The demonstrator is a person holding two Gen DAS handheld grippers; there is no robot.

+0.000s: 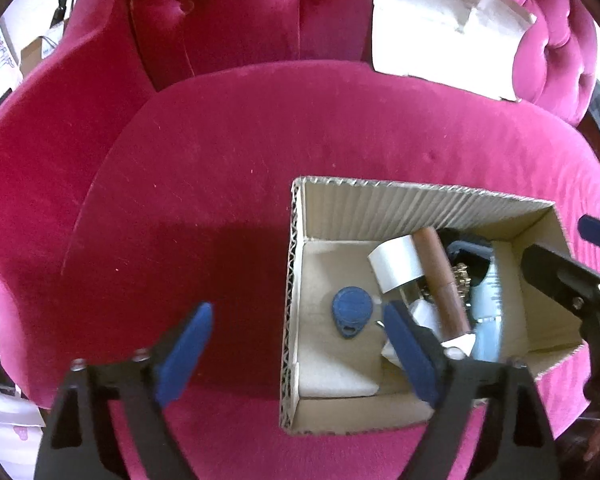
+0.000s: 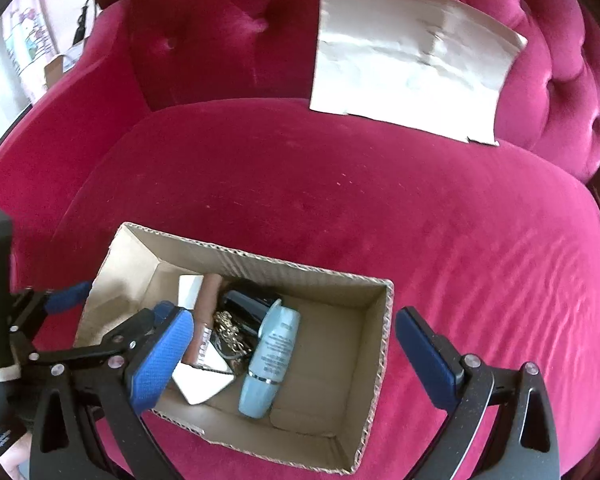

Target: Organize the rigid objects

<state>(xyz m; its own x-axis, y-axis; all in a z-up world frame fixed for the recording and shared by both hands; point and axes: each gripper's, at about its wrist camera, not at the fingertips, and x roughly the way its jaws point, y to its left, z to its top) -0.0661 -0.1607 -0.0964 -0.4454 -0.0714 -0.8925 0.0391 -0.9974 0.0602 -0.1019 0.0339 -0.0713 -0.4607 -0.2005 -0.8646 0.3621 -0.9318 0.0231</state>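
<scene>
An open cardboard box [image 1: 332, 208] [image 2: 380, 320] sits on a pink velvet sofa seat. Inside lie a blue key fob [image 1: 352, 314], a white-capped bottle [image 1: 396, 264], a brown tube [image 1: 440, 276] [image 2: 206, 316], a light blue bottle [image 1: 488, 308] [image 2: 270, 360], a gold chain [image 2: 230, 332], a dark object [image 2: 248, 304] and a white flat item [image 2: 202, 386]. My left gripper [image 1: 296, 344] is open and empty, straddling the box's left wall. My right gripper [image 2: 292, 352] is open and empty above the box's inside.
A flat piece of cardboard [image 1: 440, 28] [image 2: 408, 56] leans against the sofa back at the far right. The sofa seat [image 1: 220, 160] spreads to the left and behind the box. The sofa's armrest [image 1: 40, 120] rises at the left.
</scene>
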